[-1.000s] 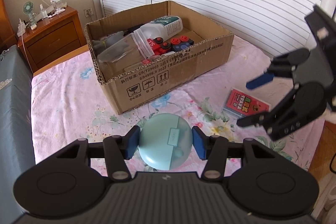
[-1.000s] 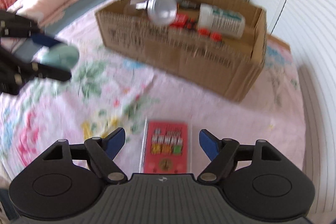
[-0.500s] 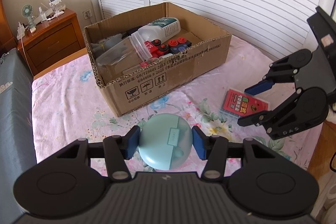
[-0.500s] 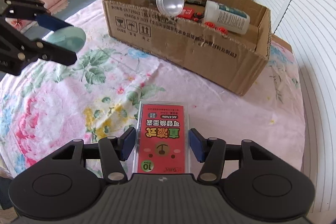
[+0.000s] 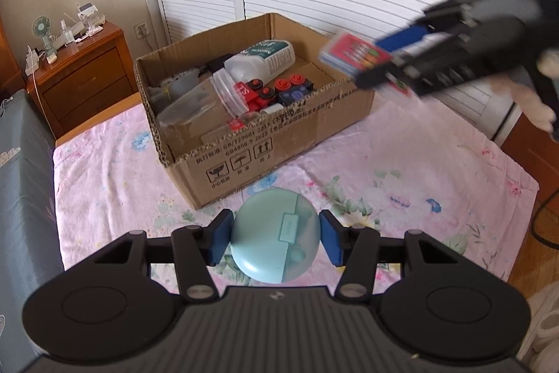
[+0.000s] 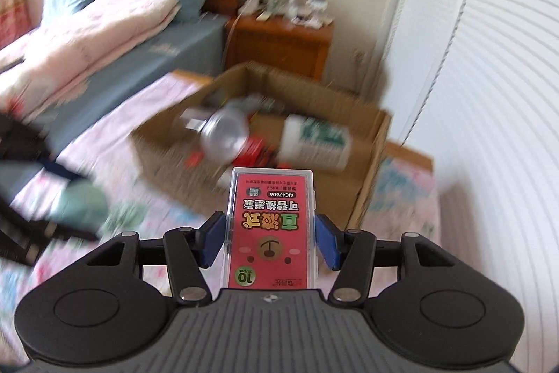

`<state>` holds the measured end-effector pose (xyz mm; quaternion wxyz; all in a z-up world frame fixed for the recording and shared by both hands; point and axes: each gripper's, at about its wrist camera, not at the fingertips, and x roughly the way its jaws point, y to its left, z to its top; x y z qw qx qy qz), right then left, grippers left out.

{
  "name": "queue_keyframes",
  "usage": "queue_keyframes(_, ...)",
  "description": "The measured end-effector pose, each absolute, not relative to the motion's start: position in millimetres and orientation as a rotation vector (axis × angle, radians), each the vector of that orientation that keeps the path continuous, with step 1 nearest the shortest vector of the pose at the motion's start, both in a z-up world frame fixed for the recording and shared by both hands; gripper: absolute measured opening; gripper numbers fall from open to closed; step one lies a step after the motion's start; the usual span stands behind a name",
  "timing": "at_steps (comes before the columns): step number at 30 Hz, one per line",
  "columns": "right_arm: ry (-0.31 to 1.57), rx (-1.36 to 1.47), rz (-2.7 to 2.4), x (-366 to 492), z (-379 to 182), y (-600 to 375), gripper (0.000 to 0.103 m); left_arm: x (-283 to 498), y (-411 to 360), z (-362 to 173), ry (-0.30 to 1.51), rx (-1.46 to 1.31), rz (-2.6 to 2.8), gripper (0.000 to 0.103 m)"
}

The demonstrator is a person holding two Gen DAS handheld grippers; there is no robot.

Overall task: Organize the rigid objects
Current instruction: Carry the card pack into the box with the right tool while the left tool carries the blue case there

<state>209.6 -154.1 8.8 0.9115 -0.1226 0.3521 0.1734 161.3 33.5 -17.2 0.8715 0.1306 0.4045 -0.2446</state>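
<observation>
Risk entry: right gripper [image 6: 269, 242] pinching red card case [image 6: 271, 235], left gripper [image 5: 275, 242] pinching mint earbud case [image 5: 275, 238]; both may collide over crowded cardboard box [image 5: 265, 142], likely jarring either loose.

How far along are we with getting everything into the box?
Done: bottle, toy blocks already lie in the cardboard box. In hand: left gripper holds the mint case; right gripper carries the red card box. Left: dropping both in.
</observation>
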Motion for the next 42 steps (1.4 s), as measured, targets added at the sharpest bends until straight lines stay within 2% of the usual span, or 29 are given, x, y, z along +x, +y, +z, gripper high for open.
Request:
queue_keyframes(4, 0.725, -0.222, 0.302, 240, 6, -157, 0.062, 169, 31, -11, 0.832, 0.277, -0.508, 0.053)
queue_keyframes(5, 0.724, -0.212, 0.283, 245, 4, -159, 0.066, 171, 30, -9, 0.829, 0.278, -0.507, 0.053)
queue_keyframes(6, 0.729, -0.205, 0.271, 250, 3, -160, 0.082, 174, 29, -7, 0.825, 0.279, -0.507, 0.053)
queue_keyframes(7, 0.721, -0.197, 0.267, 250, 2, -160, 0.094, 177, 29, -6, 0.82, 0.281, -0.507, 0.053)
queue_keyframes(10, 0.692, -0.168, 0.275, 239, 4, -162, 0.103, 186, 25, 0, 0.805, 0.285, -0.508, 0.053)
queue_keyframes(27, 0.678, -0.044, 0.196, 171, -2, -180, 0.103, 281, -5, 35, 0.752, 0.296, -0.472, 0.053)
queue_keyframes(42, 0.7, -0.007, 0.21, 178, -8, -181, 0.103, 360, -26, 4, 0.843, 0.276, -0.393, 0.049)
